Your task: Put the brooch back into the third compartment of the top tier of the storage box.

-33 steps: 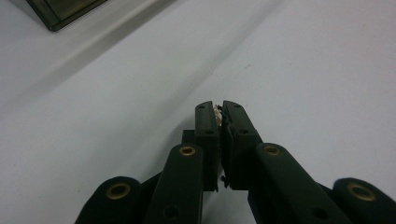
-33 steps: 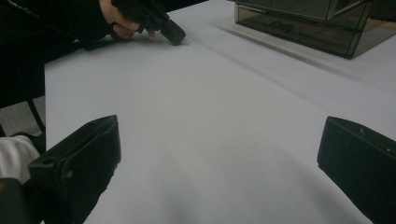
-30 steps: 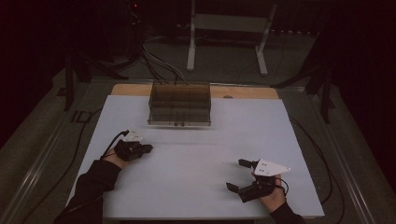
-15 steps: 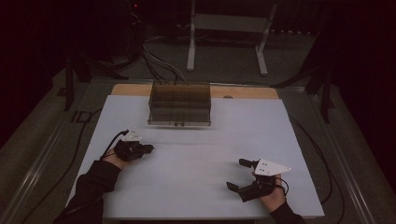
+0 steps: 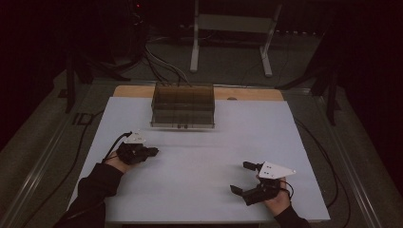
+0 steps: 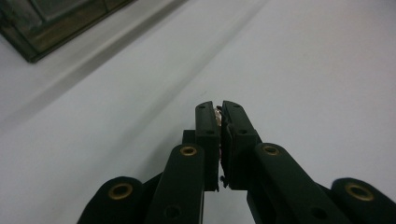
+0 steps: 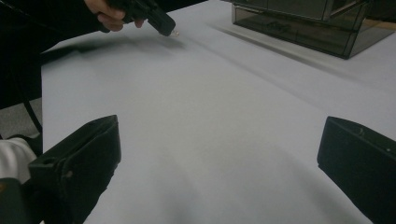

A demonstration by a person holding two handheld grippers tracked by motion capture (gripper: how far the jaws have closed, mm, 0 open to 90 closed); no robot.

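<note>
I am holding the left gripper low over the white table, near its left edge and in front of the smoky clear box, and its jaws are pinching together on a tiny pale object that is just peeking out at their tips. I cannot tell what that small thing is; it is looking whitish with a faint pink tint, and most of it is hidden between the jaws. From the right gripper view it is showing as a small light speck at the nose of the far gripper. I judge I am keeping it clamped and close to the table so it is not slipping away. I am resting the right gripper well apart, toward the near right corner, with its jaws spread wide and nothing between them, probably waiting to help. The box is sitting at the far middle of the table, its dark walls see-through, with what look like dividers inside.
</note>
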